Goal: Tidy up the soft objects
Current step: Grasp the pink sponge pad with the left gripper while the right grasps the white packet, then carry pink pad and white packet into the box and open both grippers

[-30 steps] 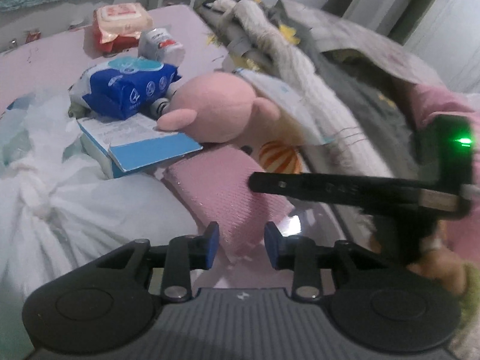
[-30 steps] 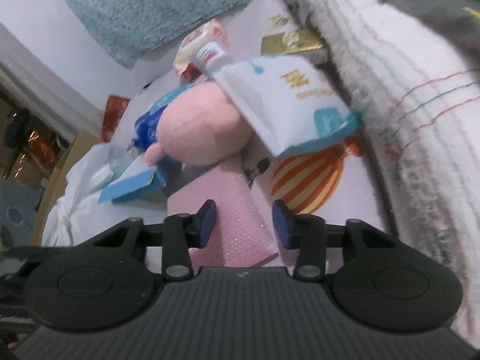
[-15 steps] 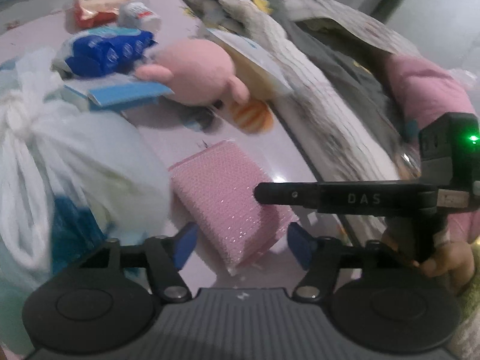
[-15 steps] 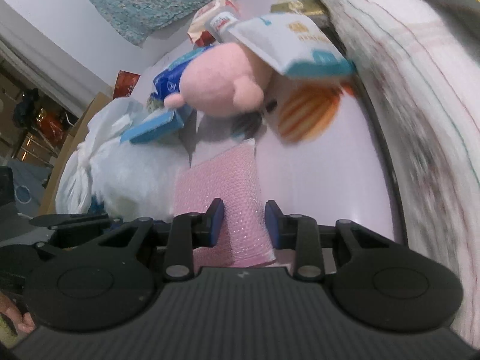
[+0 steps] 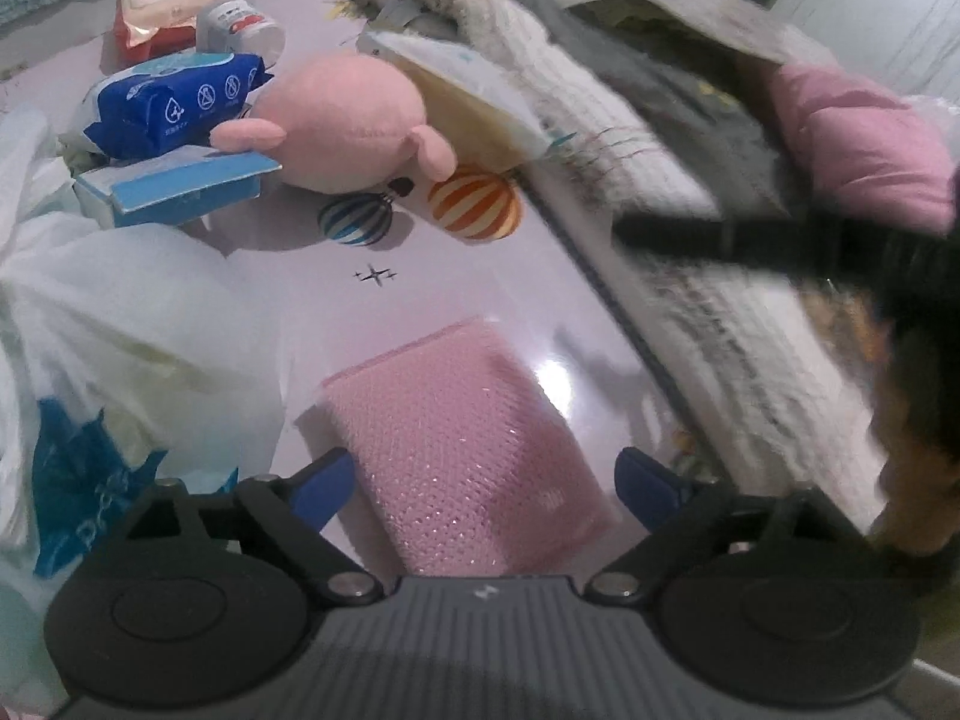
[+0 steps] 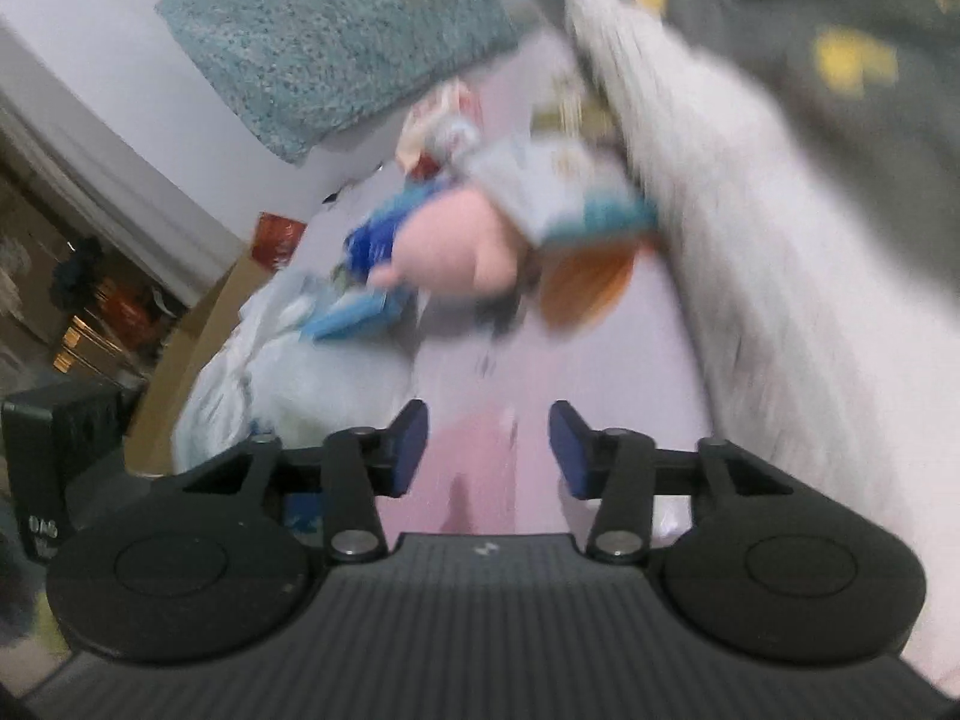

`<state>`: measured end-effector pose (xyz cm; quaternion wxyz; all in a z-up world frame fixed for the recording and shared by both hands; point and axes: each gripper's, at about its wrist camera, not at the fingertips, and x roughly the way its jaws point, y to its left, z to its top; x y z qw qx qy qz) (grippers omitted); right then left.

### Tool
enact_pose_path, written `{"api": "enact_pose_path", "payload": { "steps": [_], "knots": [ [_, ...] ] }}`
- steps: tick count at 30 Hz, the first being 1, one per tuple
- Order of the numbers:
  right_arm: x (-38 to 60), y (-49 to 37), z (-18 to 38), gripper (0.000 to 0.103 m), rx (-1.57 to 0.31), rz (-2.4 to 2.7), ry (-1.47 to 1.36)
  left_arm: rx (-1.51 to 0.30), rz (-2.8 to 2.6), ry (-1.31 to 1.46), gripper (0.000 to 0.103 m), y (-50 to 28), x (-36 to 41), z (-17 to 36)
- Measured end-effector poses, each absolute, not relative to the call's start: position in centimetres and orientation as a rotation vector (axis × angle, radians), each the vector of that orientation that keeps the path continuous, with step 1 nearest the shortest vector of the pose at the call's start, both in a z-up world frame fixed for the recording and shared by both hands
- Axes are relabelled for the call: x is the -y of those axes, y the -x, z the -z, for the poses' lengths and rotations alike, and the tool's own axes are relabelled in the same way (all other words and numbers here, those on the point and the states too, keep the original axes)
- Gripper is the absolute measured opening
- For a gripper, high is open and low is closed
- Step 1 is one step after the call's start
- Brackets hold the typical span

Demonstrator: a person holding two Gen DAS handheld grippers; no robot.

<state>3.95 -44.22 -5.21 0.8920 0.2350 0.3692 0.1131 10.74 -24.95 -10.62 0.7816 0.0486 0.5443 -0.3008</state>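
Observation:
A pink knitted sponge pad (image 5: 462, 456) lies flat on the pink table (image 5: 420, 276), between the wide-open jaws of my left gripper (image 5: 486, 483), which do not touch it. A pink plush toy (image 5: 342, 120) lies further back. My right gripper (image 6: 489, 447) is open and empty above the pad's near end (image 6: 474, 468); its view is blurred, and the plush (image 6: 456, 252) shows far ahead. The right gripper's black body (image 5: 780, 246) crosses the right of the left wrist view.
A white plastic bag (image 5: 108, 324) bulges at the left. A blue wipes pack (image 5: 168, 102), a blue box (image 5: 180, 186), a jar (image 5: 240, 30) and a red pack (image 5: 162, 12) stand behind. Piled towels and clothes (image 5: 690, 138) line the right edge.
The pink pad was dragged toward the near side, away from the plush. Both grippers have opened; the right one let go of the pad and has lifted away.

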Motion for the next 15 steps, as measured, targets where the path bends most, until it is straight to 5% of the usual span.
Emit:
{"api": "enact_pose_path", "payload": {
  "steps": [4, 8, 13, 15],
  "knots": [
    [43.9, -7.6, 4.0, 0.067, -0.73, -0.216, -0.31, -1.235, 0.609, -0.108, 0.095, -11.8, 25.8, 12.0],
    [42.2, -12.0, 4.5, 0.071, -0.73, -0.201, -0.114, -1.23, 0.587, -0.103, 0.093, -12.4, 25.9, 12.2],
    [41.3, -16.5, 6.8, 0.07, -0.761, -0.152, 0.012, -1.225, 0.584, -0.078, 0.09, -12.8, 25.4, 12.1],
    [41.1, -17.5, 8.0, 0.056, -0.788, -0.129, 0.027, -1.222, 0.588, -0.081, 0.089, -12.7, 25.2, 12.0]
  ]
}}
